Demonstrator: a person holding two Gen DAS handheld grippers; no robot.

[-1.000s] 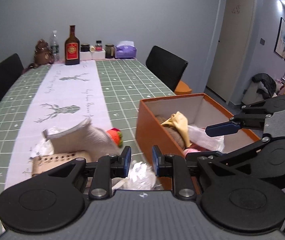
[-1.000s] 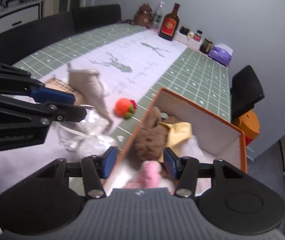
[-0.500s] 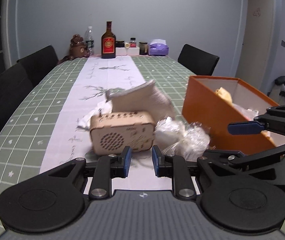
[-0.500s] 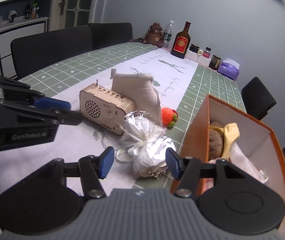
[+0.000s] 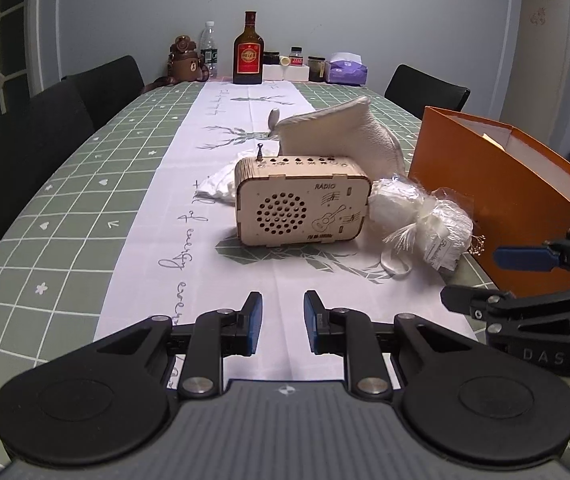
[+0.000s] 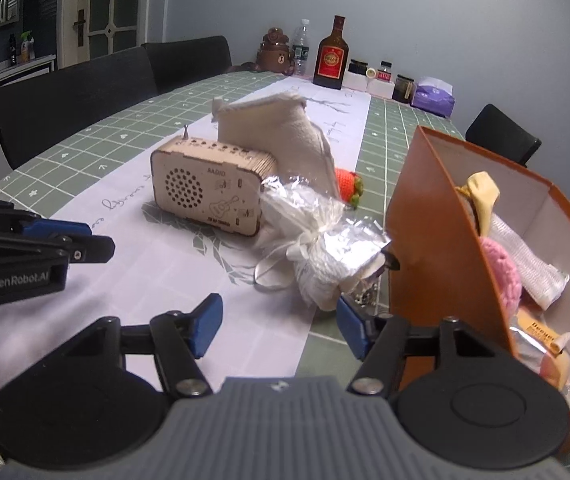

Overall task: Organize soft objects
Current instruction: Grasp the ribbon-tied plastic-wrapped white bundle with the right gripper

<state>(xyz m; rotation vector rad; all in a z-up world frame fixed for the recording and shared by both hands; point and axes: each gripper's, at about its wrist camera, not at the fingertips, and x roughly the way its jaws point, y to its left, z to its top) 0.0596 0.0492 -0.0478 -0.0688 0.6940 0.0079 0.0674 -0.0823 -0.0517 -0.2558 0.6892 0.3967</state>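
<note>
Left tool (image 5: 283, 322): black linkage arms with blue pads, pitched downward over the tabletop (image 5: 133, 280); jaws stand a narrow gap apart, nothing between them. In the right wrist view it enters from the left edge, seen side-on (image 6: 85, 242), fingers nearly together. Right tool (image 6: 279, 326): likewise pitched downward, jaws opening, set wide, nothing gripped between the pads. In the left wrist view it enters from the right edge (image 5: 481, 276), one blue pad above, one black finger below. The two tools lie side by side, apart.
</note>
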